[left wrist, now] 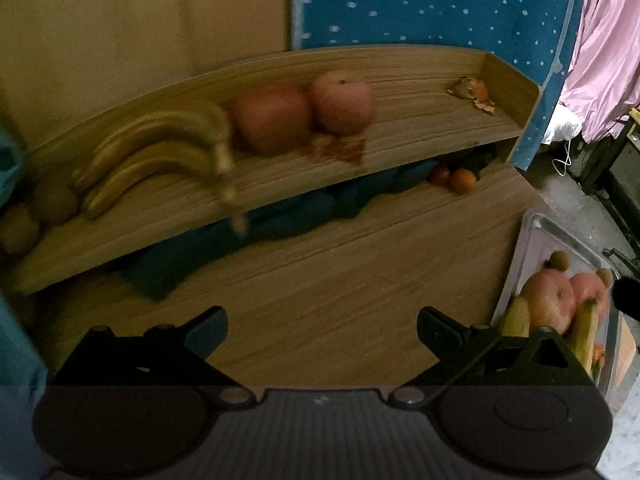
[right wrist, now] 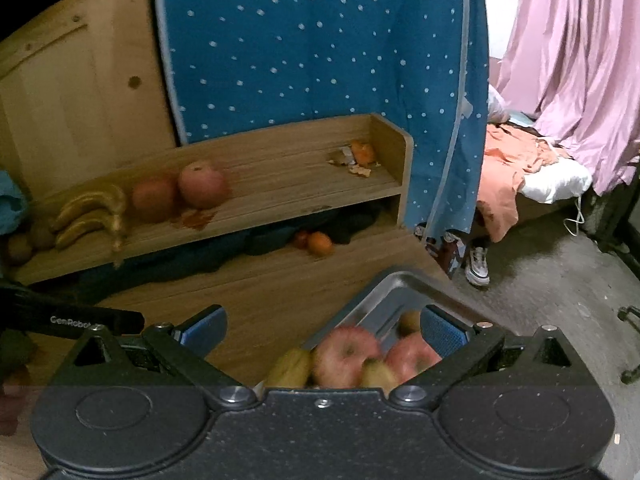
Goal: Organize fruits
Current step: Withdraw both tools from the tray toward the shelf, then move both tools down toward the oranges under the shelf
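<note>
Apples (right wrist: pixel 347 356), bananas (right wrist: pixel 290 368) and a kiwi (right wrist: pixel 409 322) lie in the metal tray (right wrist: pixel 384 292) at the table (right wrist: pixel 280 292) edge, with the right gripper (right wrist: pixel 322 330) spread wide just above them, holding nothing. On the wooden shelf (left wrist: pixel 420 128) sit two more apples (left wrist: pixel 304 114), a banana bunch (left wrist: pixel 160 156) and kiwis (left wrist: pixel 36 216); the left gripper (left wrist: pixel 322 330) hangs wide and empty over bare tabletop.

On the wooden shelf (left wrist: pixel 400 128), 2 red apples (left wrist: pixel 304 112) sit touching near the middle, a bunch of yellow bananas (left wrist: pixel 152 156) lies left of them, and brownish kiwis (left wrist: pixel 36 212) rest at the left end. A metal tray (right wrist: pixel 384 292) holds 2 apples (right wrist: pixel 376 356), bananas and kiwis. 2 oranges (right wrist: pixel 316 242) lie beneath the shelf.
</note>
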The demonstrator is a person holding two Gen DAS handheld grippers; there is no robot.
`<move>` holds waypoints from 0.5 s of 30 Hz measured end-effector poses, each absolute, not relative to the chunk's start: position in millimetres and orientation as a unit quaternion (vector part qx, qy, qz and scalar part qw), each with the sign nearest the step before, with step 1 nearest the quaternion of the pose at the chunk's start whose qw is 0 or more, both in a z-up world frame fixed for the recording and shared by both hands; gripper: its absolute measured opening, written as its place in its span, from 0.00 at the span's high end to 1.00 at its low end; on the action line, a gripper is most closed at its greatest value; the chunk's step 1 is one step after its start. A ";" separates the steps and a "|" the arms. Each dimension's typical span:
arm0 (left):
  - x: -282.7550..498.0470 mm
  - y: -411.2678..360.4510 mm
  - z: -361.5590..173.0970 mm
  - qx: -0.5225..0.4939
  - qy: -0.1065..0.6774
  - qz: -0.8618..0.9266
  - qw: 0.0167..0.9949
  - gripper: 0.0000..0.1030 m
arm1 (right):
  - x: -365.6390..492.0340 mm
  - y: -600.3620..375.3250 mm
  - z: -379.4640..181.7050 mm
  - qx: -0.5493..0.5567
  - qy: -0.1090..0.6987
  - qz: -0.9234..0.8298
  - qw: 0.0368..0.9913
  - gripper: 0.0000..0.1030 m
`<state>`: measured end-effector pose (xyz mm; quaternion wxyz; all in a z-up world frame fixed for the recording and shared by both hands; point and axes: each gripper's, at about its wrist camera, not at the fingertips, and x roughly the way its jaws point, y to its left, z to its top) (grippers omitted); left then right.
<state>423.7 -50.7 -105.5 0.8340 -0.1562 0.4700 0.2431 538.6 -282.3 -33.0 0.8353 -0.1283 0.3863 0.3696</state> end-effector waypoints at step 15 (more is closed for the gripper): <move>552.2 -64.7 -142.1 -0.163 0.486 0.263 0.817 0.00 | 662.4 -240.3 -99.0 -0.218 0.386 0.454 0.773 0.01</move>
